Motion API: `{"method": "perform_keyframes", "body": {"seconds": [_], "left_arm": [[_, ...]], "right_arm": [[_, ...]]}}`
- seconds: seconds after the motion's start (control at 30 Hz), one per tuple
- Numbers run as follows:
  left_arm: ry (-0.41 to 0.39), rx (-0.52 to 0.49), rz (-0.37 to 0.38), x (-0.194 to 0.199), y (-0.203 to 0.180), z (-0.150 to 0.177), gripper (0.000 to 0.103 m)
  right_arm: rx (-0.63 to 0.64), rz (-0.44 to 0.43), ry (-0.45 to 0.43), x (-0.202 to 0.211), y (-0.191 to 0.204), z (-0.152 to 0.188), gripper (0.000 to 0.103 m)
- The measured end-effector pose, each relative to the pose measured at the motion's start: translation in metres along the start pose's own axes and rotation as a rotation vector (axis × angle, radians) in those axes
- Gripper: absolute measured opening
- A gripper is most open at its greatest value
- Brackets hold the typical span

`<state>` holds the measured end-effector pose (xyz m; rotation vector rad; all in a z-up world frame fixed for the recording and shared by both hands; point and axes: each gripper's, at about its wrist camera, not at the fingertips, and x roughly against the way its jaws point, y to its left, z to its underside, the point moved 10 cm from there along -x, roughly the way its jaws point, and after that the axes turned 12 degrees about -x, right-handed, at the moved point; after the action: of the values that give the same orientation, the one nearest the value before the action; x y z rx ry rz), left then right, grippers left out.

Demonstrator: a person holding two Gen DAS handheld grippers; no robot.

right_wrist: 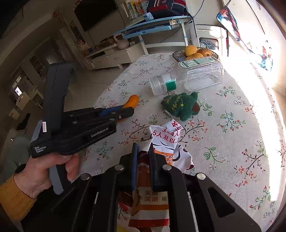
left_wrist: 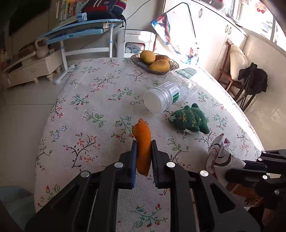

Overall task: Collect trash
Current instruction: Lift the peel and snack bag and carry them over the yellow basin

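My left hand-held gripper pinches the orange peel near one end; it could swing loose. My right hand-held gripper pinches the crumpled paper, which might tear free.

Both grippers' jaws clamped, angled downward

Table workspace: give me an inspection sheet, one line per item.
Surface: round table under a floral tablecloth, sunlit on its far side.
Job's things: orange peel held in the left tool; crumpled printed paper held in the right tool; clear plastic bottle lying on its side.
Clutter: green plush toy; basket of mangoes.
Grippers: both tools closed on their items.
Cables: black cable hanging from the blue desk.
Surroundings: white cabinets, wooden chair, television.
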<state>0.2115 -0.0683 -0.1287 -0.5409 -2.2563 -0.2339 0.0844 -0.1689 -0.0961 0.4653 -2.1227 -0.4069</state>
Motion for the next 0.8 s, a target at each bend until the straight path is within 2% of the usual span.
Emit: {"method": "perform_keyframes", "body": {"seconds": [0.2, 0.43, 0.8], "left_arm": [[-0.081, 0.019, 0.045, 0.042, -0.004, 0.008, 0.015], [-0.126, 0.018, 0.019, 0.082, -0.008, 0.030, 0.015], [-0.144, -0.043, -0.025, 0.119, -0.032, 0.061, 0.015]], "right_arm": [[-0.127, -0.126, -0.058, 0.026, -0.002, -0.002, 0.012], [-0.147, -0.207, -0.111, 0.046, 0.019, 0.014, 0.012], [-0.202, -0.284, -0.123, 0.065, 0.032, 0.051, 0.012]]}}
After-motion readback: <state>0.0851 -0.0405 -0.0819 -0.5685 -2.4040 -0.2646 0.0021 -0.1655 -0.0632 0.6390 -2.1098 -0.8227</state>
